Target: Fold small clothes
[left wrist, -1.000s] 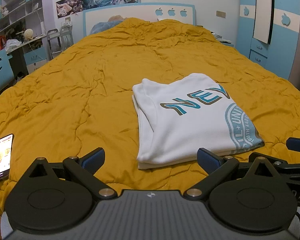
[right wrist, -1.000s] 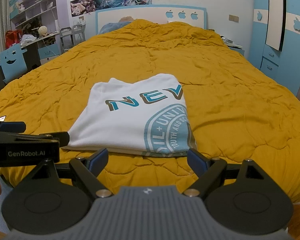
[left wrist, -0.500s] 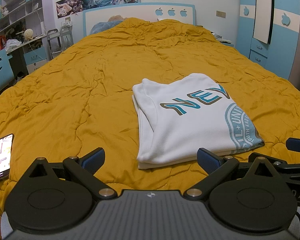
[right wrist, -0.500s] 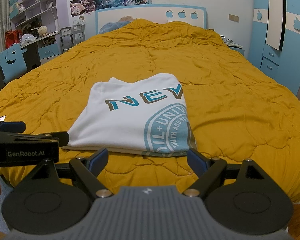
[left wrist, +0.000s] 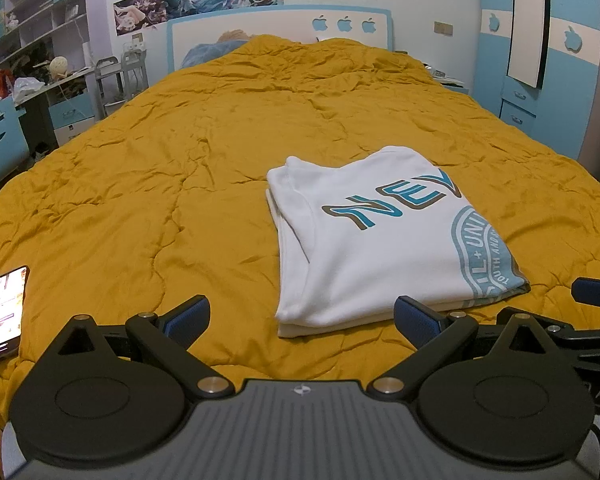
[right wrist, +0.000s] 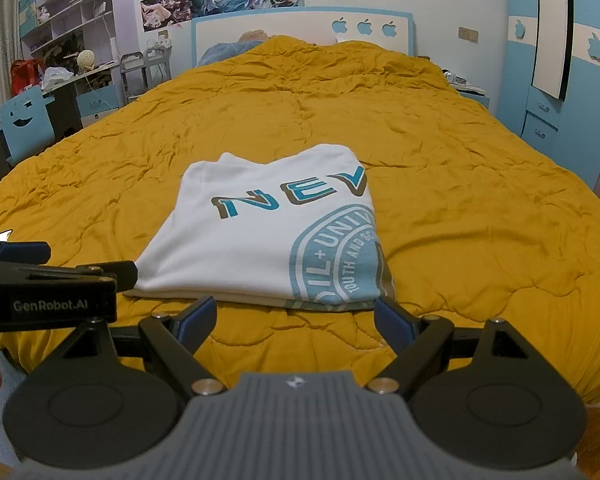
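Observation:
A white T-shirt (left wrist: pixel 372 240) with teal lettering and a round teal print lies folded into a neat rectangle on the mustard quilt (left wrist: pixel 180 168). In the right wrist view the same T-shirt (right wrist: pixel 260 236) sits just ahead of the fingers. My left gripper (left wrist: pixel 302 318) hovers open near the bed's front edge, short of the shirt's near-left corner, with nothing between its blue pads. My right gripper (right wrist: pixel 296 320) is open too, just in front of the shirt's near edge, touching nothing. The left gripper's body (right wrist: pixel 48 292) shows at the left of the right wrist view.
A phone (left wrist: pixel 5 312) with a lit screen lies on the quilt at the near left edge. A desk (left wrist: pixel 56 84), shelves and a blue chair (right wrist: pixel 24 124) stand left of the bed, blue wardrobes (left wrist: pixel 548 60) to the right. Wide bare quilt stretches beyond the shirt toward the headboard (left wrist: pixel 280 28).

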Demonstrator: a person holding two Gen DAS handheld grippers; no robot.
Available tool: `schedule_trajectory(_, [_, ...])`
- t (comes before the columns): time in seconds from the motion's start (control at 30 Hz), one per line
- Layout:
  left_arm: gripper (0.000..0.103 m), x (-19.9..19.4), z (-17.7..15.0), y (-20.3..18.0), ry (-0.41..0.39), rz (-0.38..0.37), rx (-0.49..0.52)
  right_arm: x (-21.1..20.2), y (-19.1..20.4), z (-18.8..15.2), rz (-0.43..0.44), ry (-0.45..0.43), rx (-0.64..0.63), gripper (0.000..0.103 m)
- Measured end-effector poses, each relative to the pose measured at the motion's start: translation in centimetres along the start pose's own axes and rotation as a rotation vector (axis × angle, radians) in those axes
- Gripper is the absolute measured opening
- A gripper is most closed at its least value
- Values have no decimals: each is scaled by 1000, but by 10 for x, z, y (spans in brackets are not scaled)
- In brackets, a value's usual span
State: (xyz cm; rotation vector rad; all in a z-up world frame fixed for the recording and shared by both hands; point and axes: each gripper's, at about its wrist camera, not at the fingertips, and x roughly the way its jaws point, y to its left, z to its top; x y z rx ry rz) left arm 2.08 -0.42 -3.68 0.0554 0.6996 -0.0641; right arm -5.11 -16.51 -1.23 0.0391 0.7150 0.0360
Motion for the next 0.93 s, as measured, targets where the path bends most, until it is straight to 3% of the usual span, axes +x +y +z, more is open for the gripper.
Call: schedule_trajectory(0.93, [103, -3, 0, -5, -4, 6, -9, 0, 1, 0, 0, 1, 1, 82])
